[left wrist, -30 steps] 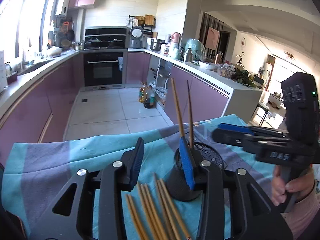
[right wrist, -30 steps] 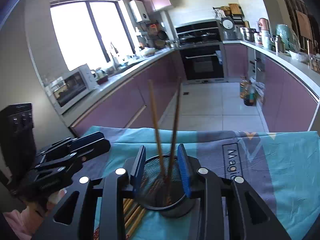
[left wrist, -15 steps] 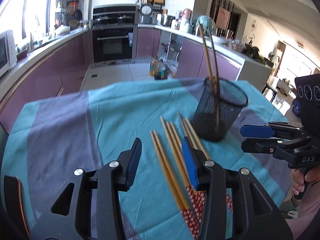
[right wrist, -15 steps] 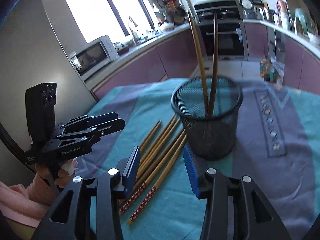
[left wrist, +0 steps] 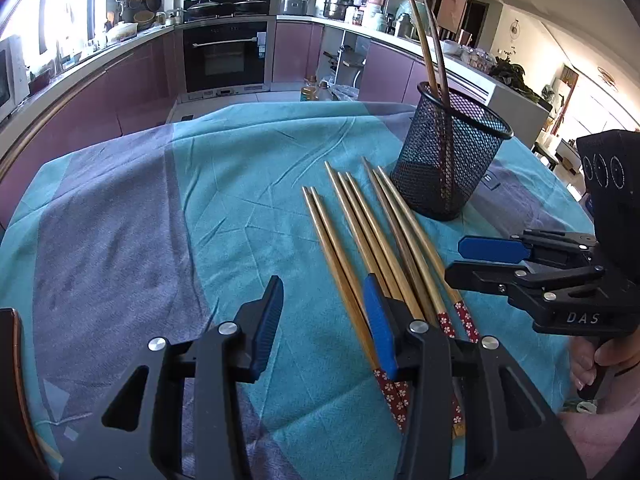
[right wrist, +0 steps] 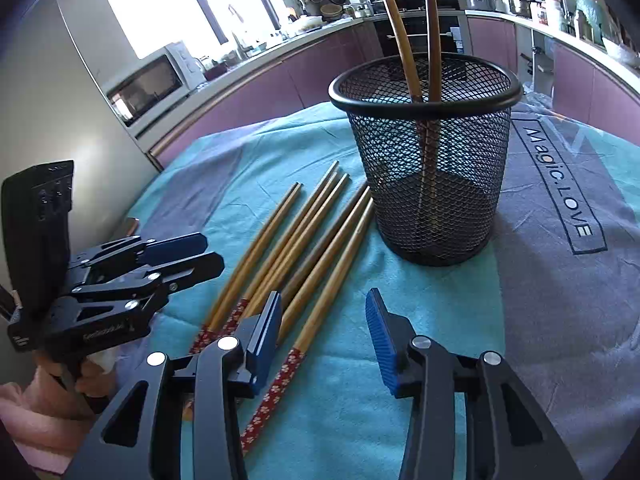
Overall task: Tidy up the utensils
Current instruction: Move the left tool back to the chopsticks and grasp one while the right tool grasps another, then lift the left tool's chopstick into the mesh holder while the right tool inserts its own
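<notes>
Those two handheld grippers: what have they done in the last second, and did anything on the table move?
Both have come down from the mesh cup toward the loose chopsticks on the cloth. The left gripper and right gripper opened their fingers a little; both are empty. The cup, its two standing chopsticks and the loose ones stayed put.

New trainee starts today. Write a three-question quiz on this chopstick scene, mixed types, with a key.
1. True or false: two chopsticks already stand in the mesh cup.
2. The loose chopsticks on the cloth lie: A) inside the cup, B) beside the cup, C) on the floor.
3. Fill in: the left gripper and right gripper both hold ____.

Key: 1 true; 2 B; 3 nothing, both jaws stand open.
</notes>
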